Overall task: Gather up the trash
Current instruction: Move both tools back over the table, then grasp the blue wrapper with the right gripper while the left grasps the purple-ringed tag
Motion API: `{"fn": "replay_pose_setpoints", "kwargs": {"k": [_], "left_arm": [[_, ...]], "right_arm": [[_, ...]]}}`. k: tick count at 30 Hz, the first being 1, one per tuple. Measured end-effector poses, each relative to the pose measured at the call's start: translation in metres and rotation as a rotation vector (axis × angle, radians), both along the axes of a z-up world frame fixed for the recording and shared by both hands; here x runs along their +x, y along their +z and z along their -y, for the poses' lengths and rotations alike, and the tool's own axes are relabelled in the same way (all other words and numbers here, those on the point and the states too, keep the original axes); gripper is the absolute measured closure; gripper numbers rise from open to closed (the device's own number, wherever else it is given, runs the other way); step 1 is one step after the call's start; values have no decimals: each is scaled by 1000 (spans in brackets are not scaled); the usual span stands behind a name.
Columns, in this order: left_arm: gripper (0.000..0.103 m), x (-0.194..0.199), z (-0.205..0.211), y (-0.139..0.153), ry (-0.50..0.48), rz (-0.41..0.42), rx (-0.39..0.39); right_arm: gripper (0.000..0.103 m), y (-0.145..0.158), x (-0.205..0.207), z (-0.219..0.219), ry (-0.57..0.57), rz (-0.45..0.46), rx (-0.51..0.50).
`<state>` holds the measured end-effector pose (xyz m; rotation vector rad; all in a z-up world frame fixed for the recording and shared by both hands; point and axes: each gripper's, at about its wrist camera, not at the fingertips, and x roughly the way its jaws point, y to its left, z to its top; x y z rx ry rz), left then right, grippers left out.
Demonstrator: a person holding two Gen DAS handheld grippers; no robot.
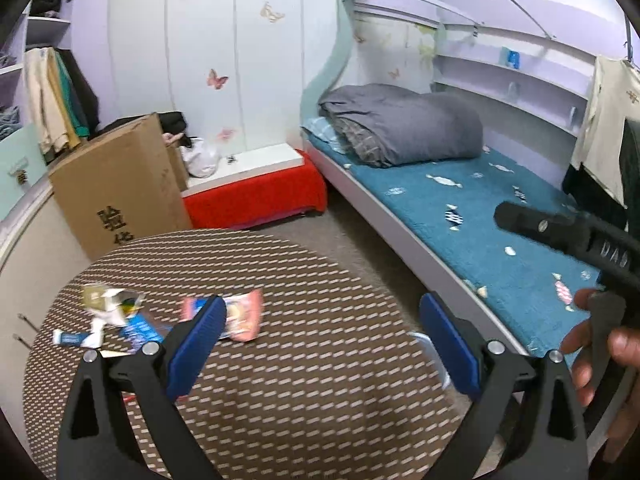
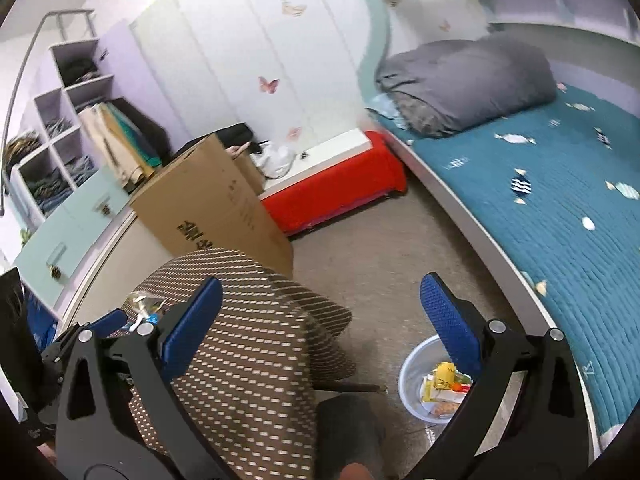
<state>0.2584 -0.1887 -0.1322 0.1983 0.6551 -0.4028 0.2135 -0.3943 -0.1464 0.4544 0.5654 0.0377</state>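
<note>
Left gripper point(image 1: 320, 344) hovering over the round table point(image 1: 280, 400) w/ patterned cloth, jaws spread wide, holding nothing. Wrappers lying on the table's far-left side: pink snack packet point(image 1: 246, 316) just beyond the left finger, crumpled white carton point(image 1: 106, 304) and blue wrapper point(image 1: 140, 328) beside it. Right gripper point(image 2: 324, 332) also gaping, empty, hanging above the floor; white trash bin point(image 2: 412, 380) below, already holding packets, betw. table & bed point(image 2: 560, 208).
</note>
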Motion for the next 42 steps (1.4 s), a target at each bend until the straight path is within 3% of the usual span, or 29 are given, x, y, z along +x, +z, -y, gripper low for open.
{"fn": "replay_pose_setpoints", "kwargs": {"k": [8, 17, 26, 32, 37, 39, 40, 42], "left_arm": [[8, 2, -78, -3, 103, -7, -29], [8, 2, -165, -27, 228, -37, -29], [8, 10, -233, -47, 358, -62, -17], [8, 14, -252, -59, 380, -85, -41], [8, 20, -255, -64, 365, -115, -62], [8, 22, -255, -65, 359, -121, -71], [8, 23, -255, -66, 355, -127, -71], [8, 25, -254, -67, 348, -137, -71]], "right_arm": [[6, 6, 20, -61, 114, -9, -41], [6, -7, 55, -149, 287, -79, -104], [7, -29, 95, -246, 498, -149, -240], [38, -47, 120, -283, 585, -194, -334], [40, -61, 138, -300, 631, -231, -389], [46, -69, 143, -306, 647, -251, -402], [55, -72, 145, -308, 650, -258, -409], [58, -74, 145, -310, 643, -237, -418]]}}
